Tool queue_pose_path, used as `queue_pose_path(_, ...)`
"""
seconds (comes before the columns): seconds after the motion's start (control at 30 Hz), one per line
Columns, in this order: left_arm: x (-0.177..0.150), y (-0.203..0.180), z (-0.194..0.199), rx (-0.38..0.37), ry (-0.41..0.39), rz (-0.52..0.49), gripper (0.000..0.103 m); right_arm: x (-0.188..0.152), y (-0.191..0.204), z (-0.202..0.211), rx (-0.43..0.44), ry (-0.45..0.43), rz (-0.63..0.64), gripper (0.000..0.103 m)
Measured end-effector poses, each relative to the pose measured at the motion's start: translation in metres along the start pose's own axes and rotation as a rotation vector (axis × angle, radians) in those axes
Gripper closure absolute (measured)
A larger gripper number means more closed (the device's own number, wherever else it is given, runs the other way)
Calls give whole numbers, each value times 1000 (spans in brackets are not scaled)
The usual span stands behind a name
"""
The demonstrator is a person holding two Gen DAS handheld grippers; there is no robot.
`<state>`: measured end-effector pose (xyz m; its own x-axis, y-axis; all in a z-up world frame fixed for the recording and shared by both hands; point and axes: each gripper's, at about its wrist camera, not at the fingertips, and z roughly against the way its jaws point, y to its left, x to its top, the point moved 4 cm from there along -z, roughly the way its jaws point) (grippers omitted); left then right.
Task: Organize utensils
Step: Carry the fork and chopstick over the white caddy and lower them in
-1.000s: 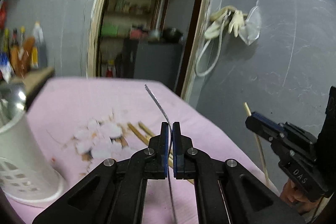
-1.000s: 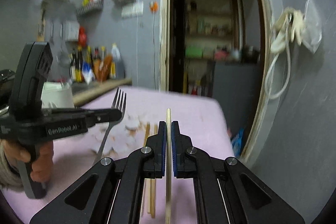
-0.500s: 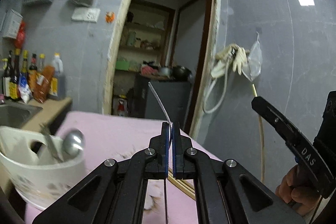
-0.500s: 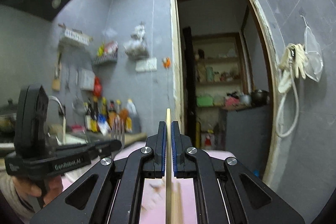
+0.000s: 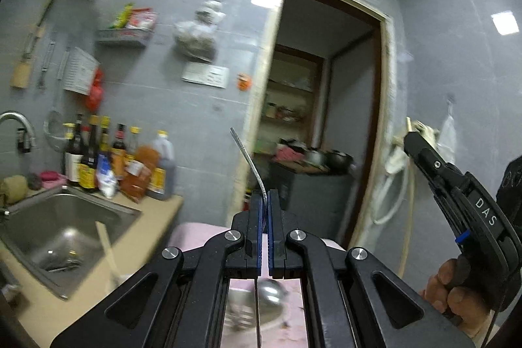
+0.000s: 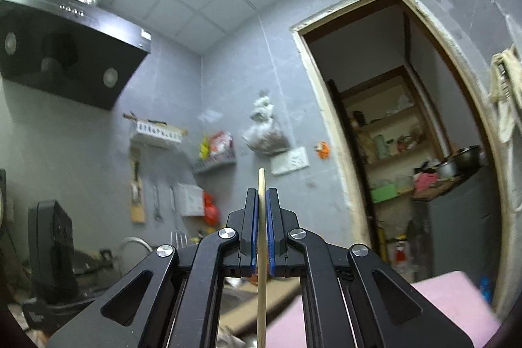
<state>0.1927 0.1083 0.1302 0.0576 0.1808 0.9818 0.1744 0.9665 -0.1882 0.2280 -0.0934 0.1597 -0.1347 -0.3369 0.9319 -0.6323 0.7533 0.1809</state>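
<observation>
left tongs clamped on metal utensil handle, long axis upright, end tilted up-left | right tongs clamped on wooden chopstick, upright | both raised above pink tabletop

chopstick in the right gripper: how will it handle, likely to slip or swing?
The chopstick looks thin, stiff and probably light. The right gripper pinches it partway along, most length hanging below, so it may pivot. Smooth wood might slide between the pads.

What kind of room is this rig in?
A small home kitchen, most likely: a steel sink set in the counter with sauce bottles lined up behind it, a black range hood on the wall, and a pantry doorway with stocked shelves.
</observation>
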Motion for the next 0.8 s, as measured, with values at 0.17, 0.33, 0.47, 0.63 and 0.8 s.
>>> queue_pose_path(0.17,16,50,7,101,-42,42,102,-6,23,-37,29,-23,-51,101)
queue_pose_path(0.33,15,93,-1,206,-68,105,102,-22,25,-60,-12,-22,-89,101)
queue_pose_path(0.47,6,114,-8,268,-84,153,102,-38,25,-69,-96,-34,-60,101)
queue_pose_path(0.63,-9,120,-12,330,-105,164,102,-56,19,-71,-163,-34,-44,101)
queue_pose_path(0.8,-20,119,-14,365,-119,171,102,-68,12,-77,-203,-17,-49,101)
